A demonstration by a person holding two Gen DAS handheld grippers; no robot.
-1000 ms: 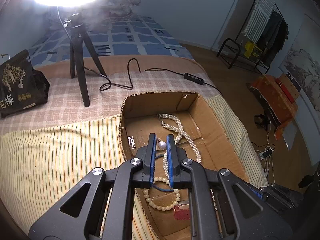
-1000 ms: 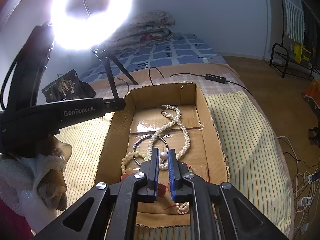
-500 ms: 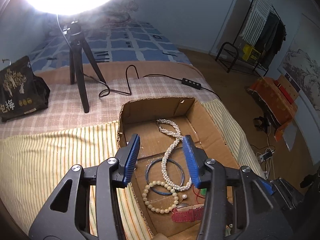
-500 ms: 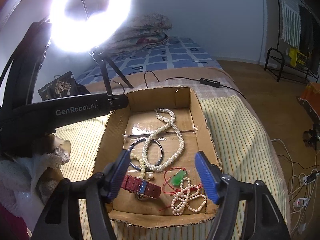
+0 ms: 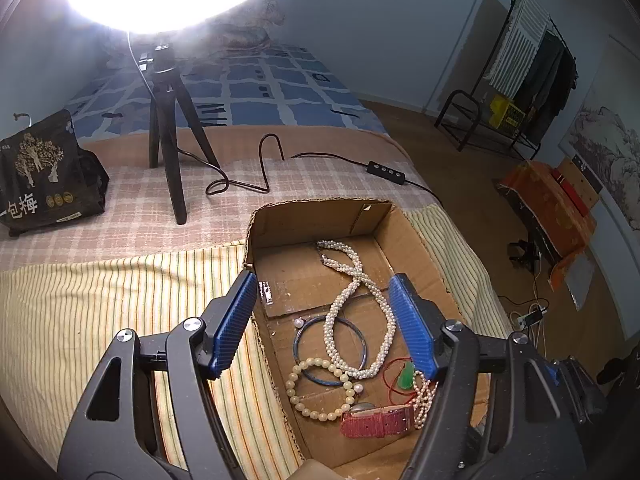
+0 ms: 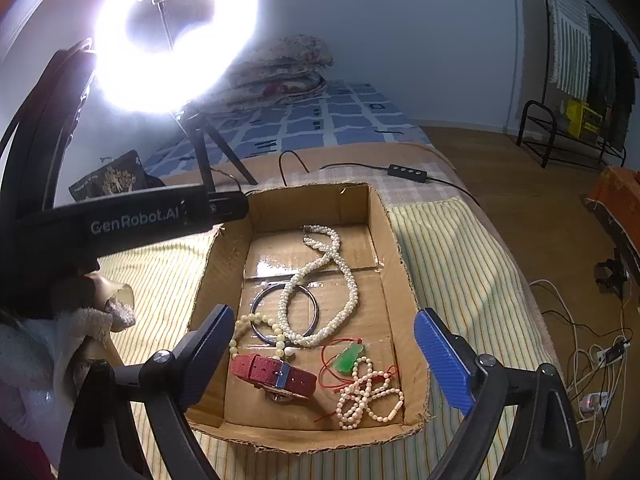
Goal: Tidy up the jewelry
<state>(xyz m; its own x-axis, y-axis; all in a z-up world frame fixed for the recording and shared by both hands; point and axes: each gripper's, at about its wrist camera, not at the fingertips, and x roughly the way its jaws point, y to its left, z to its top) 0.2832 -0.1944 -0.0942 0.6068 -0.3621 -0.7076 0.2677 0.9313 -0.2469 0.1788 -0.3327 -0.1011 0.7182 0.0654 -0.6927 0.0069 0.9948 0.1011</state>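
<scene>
Lying lengthwise down the box [image 6: 394, 240], the pearl necklace [image 6: 320, 280] sits under both spread, empty tools.

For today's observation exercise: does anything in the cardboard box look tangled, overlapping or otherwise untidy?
Yes. The long white pearl necklace lies twisted across the metal bangle. The green pendant's red cord snarls with the small pearl strand. The worn cardboard box has ragged edges.

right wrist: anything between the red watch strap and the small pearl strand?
Yes: the green jade pendant on red cord lies between red watch strap and small pearl strand, right wrist view.
</scene>
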